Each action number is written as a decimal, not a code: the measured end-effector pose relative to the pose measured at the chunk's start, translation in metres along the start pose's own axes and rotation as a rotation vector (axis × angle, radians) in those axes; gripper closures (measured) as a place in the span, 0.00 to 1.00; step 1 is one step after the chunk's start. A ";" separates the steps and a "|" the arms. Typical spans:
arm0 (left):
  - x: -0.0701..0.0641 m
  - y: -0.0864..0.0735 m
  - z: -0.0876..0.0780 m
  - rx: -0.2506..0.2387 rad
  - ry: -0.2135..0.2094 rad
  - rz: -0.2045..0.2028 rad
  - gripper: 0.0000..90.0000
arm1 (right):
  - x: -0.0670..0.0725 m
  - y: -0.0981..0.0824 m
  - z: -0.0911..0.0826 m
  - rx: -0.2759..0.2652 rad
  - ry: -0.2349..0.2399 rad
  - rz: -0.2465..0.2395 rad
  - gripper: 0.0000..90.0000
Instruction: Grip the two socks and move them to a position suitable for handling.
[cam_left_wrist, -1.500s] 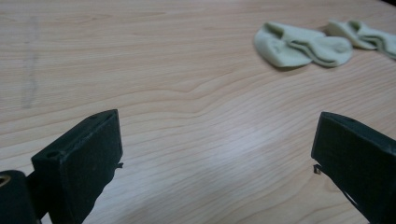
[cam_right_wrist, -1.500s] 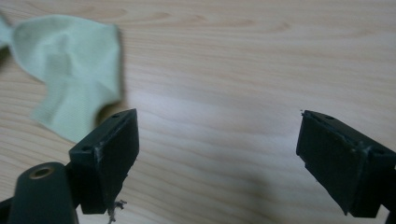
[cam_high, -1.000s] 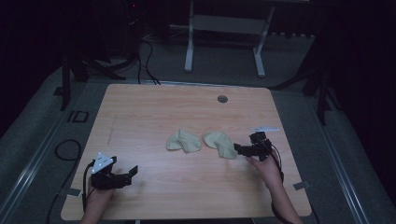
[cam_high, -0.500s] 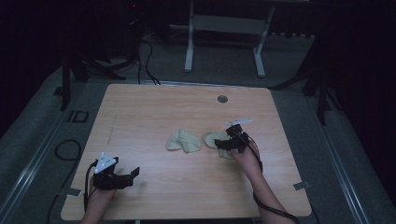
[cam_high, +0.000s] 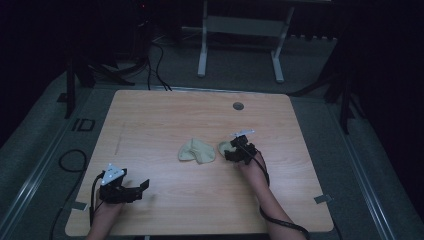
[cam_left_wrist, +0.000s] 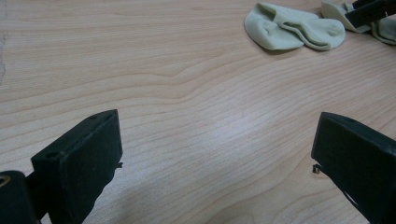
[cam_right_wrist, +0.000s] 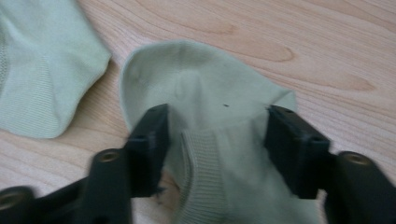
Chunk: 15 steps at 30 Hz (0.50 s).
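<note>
A: What's on the left?

B: The left gripper (cam_high: 141, 186) sits low at the left of the high view, jaws wide apart, nothing in them.

A: And the socks?

B: One light green sock (cam_high: 196, 150) lies in the middle of the table (cam_high: 150, 120), not picked up yet. The second sock (cam_right_wrist: 205, 121) is just to its right.

A: Is it grabbed?

B: Almost. The right gripper (cam_high: 234, 153) has its jaws around it and they've just been closing. I think lifting comes next.

A: Anything in the way?

B: No. A small round hole (cam_high: 238, 106) sits farther up.

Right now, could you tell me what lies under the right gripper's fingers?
A pale green sock lies under the right gripper, its ribbed cuff between the fingers. The table beneath is covered.
</note>
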<state>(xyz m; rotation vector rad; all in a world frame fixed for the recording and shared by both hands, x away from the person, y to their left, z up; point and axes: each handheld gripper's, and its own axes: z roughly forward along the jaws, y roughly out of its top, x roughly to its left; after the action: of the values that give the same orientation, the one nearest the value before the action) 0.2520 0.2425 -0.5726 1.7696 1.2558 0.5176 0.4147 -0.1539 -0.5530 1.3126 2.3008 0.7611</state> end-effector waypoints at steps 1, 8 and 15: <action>0.000 0.000 0.000 0.002 0.001 0.001 0.02 | 0.000 0.000 -0.001 0.000 -0.003 0.002 0.52; -0.001 0.000 0.001 0.007 -0.003 0.004 0.02 | 0.001 0.002 -0.003 0.011 -0.011 -0.022 0.84; 0.000 -0.001 0.000 0.005 -0.002 -0.001 0.02 | 0.003 0.006 -0.013 0.011 0.013 -0.038 0.89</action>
<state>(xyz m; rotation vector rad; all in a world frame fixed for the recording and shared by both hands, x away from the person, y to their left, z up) 0.2520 0.2423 -0.5732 1.7734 1.2574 0.5121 0.4104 -0.1523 -0.5391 1.2684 2.3365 0.7476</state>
